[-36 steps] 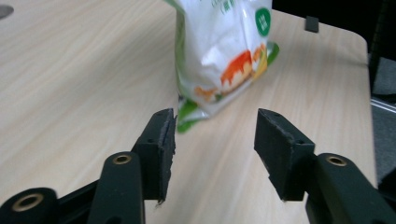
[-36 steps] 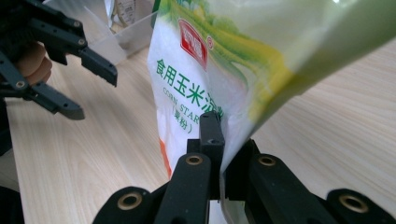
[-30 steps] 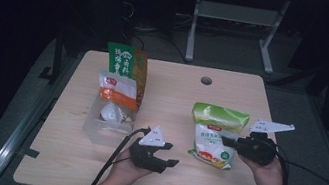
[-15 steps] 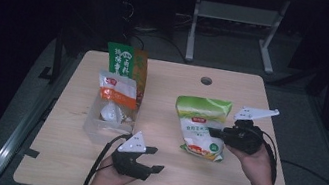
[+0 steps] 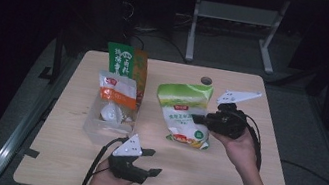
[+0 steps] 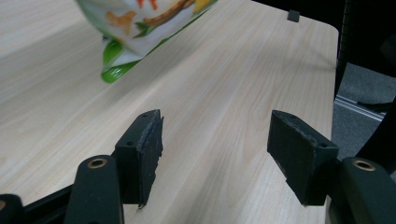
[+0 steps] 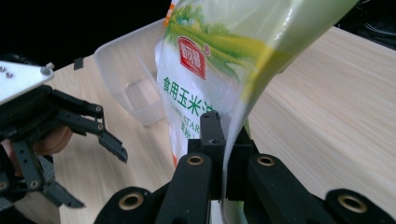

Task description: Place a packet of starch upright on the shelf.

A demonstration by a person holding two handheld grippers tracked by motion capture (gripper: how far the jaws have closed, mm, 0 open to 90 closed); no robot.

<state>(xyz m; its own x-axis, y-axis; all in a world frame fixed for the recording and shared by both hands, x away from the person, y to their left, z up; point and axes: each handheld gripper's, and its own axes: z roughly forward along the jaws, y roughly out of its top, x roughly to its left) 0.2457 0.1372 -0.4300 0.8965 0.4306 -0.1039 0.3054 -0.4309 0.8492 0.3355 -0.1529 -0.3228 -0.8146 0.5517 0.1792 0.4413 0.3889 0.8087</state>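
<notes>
Right gripper point(image 5: 200, 119) is clamped on the starch bag point(image 5: 184, 112), lifted mid-table toward the right edge; left gripper point(image 5: 153, 162), jaws just opening and empty, sits near the front edge; bag not yet in the clear tub point(image 5: 105, 122)

Both black two-jaw grippers, left point(image 5: 149, 162) and right point(image 5: 200, 119), carried grey three-cornered plates, brass-coloured pivot rivets and trailing black cables.

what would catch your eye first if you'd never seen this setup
The green and white printed starch pouch, hanging mid-table, pinched at its edge in the right gripper. Left of it sits a clear plastic container with an orange and white packet leaning in it. At the table's near edge, the left gripper holds nothing.
</notes>
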